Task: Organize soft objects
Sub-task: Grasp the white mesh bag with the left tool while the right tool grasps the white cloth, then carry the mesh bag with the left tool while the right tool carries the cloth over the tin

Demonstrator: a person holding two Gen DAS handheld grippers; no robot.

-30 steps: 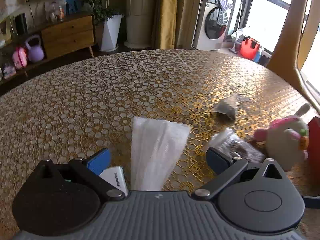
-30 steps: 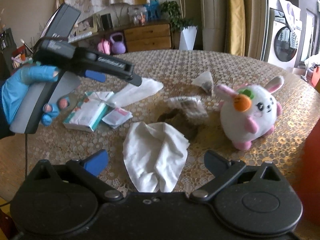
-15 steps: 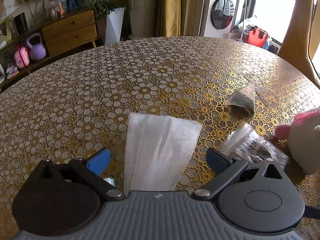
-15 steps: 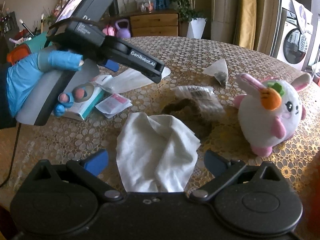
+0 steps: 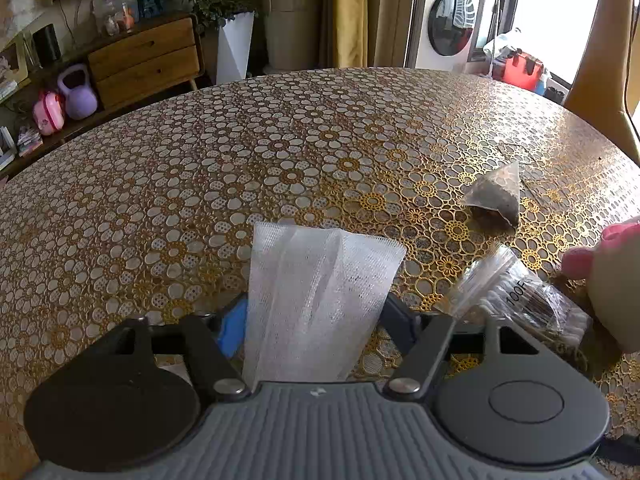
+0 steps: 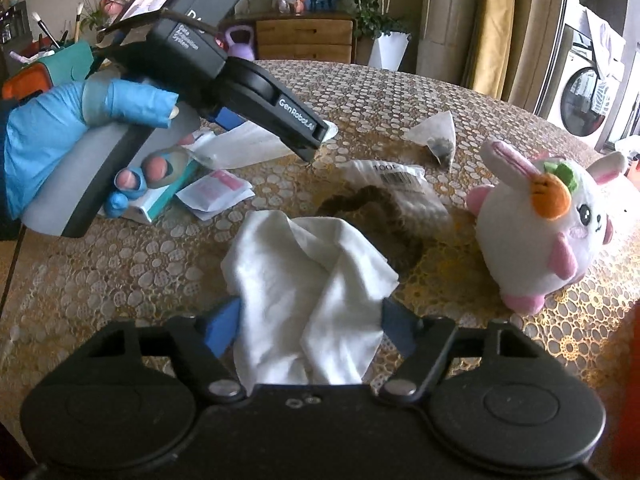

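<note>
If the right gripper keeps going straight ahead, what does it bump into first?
Probably the crumpled white cloth, already lying between the right gripper's fingers. Just beyond it sits a dark brown hair tie, though depth is hard to judge.

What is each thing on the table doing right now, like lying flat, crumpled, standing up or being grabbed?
Left gripper: fingers just closed in, touching the gauze strip's edges.
Gauze strip: flat on the table.
Right gripper: fingers just closed in, touching the white cloth.
White cloth: crumpled.
Bunny plush: upright.
Tea bag: untouched.
Cotton swab bag: lying flat.
</note>
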